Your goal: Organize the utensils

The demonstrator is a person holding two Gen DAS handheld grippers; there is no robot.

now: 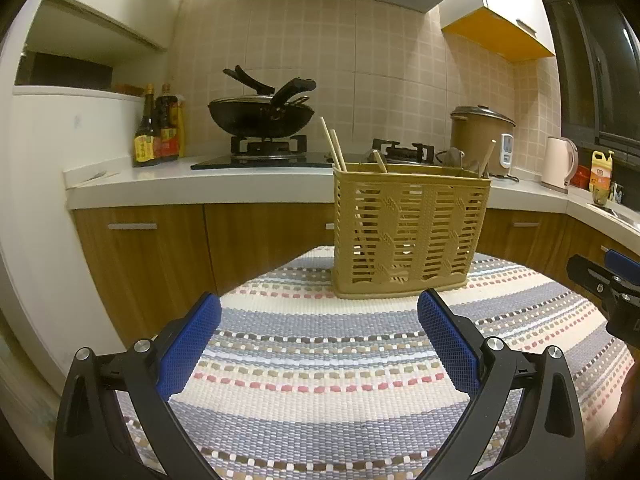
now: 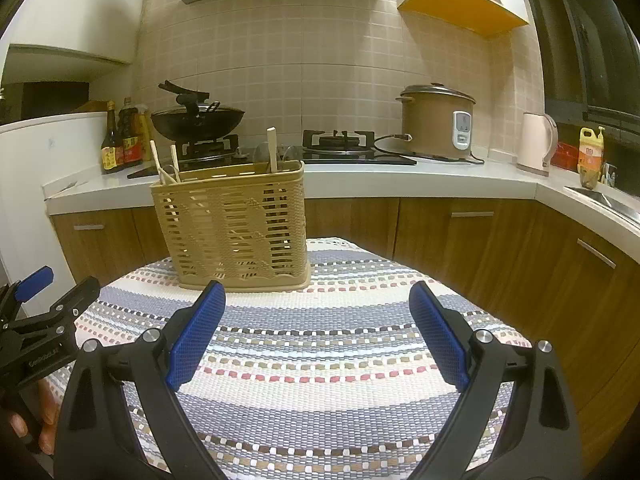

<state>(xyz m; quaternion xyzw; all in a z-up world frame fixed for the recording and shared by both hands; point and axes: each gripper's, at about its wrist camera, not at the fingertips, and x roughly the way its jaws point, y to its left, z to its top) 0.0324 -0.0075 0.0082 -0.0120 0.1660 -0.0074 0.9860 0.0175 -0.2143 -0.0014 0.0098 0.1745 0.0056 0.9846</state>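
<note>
A tan slotted utensil basket (image 1: 410,232) (image 2: 236,224) stands upright at the far end of a striped woven mat (image 1: 320,360) (image 2: 320,360). Wooden chopsticks (image 1: 334,144) (image 2: 164,164) lean out of its left part, and a wooden handle (image 1: 488,158) (image 2: 272,148) and spoons poke out on the right. My left gripper (image 1: 318,308) is open above the mat, short of the basket, with nothing between its blue pads. My right gripper (image 2: 318,292) is open too and holds nothing. Each gripper shows at the edge of the other's view.
Behind the mat runs a white counter (image 1: 240,184) with a wok (image 1: 260,114) on the stove, sauce bottles (image 1: 156,132), a rice cooker (image 2: 436,120), a pink kettle (image 2: 538,144) and a yellow bottle (image 2: 590,156). Wooden cabinets (image 2: 460,236) sit below. A hand (image 2: 44,420) holds the left gripper.
</note>
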